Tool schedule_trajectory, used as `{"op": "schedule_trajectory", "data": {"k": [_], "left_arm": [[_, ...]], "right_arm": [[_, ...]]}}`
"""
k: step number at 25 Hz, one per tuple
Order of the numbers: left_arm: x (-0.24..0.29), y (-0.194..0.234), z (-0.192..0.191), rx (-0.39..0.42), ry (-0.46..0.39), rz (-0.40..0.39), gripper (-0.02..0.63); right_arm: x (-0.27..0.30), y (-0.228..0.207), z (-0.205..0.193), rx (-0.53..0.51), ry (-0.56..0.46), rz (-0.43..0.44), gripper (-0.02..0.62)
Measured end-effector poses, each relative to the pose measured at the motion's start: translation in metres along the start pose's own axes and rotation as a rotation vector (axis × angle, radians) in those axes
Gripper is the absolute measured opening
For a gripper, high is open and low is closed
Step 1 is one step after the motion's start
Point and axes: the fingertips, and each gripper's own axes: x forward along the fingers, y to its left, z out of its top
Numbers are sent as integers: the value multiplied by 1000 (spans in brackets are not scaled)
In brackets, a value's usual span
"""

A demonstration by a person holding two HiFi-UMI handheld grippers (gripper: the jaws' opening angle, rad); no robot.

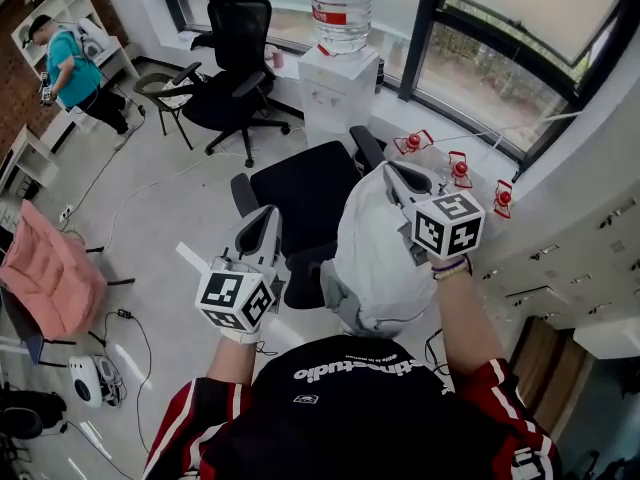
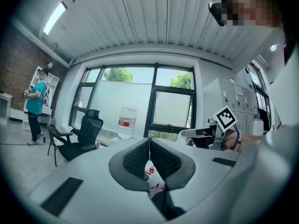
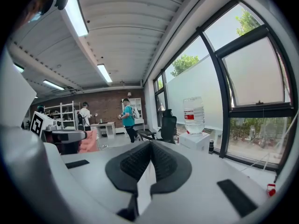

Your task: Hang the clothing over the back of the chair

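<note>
Pale garment [image 1: 375, 258] pinched in the right gripper [image 1: 395, 176], hanging by the black chair [image 1: 305, 193].
Head view: the garment drops from the right gripper and, from this angle, covers the chair's right side. The left gripper [image 1: 262, 233] hovers left of the cloth, above the chair's near edge. Left gripper view: the jaws are pressed together at the tips with nothing between them, and the white mass at the far right is probably the garment. Right gripper view: the jaws are clamped on a white strip of the garment, which pokes out below the pads.

clothing [image 1: 385, 258]: white, perhaps pale grey | chair [image 1: 305, 193]: black | cloth [image 1: 50, 273]: pink
</note>
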Motion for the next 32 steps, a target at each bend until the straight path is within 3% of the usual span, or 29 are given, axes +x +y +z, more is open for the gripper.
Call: {"op": "schedule_trajectory", "data": {"k": [7,12,16,25,32], "left_arm": [[-7,-6,1,7,-3,-3,25],[-11,-8,0,8,-6,-6,25],[-14,-10,0,10,-8,-7,25],[-15,-11,6,12,-8,-9,25],[-20,-13,5,15,-15,-11,25]], "right_arm": [[-13,3,-4,-4,-31,-19,21],[-16,13,-5,-19,-42,7,129],[-19,17,-5,-18,-52,7,169],[-24,20,-4,-6,-75,-4,166],[-34,23,2,-18,-127,-27,92]]}}
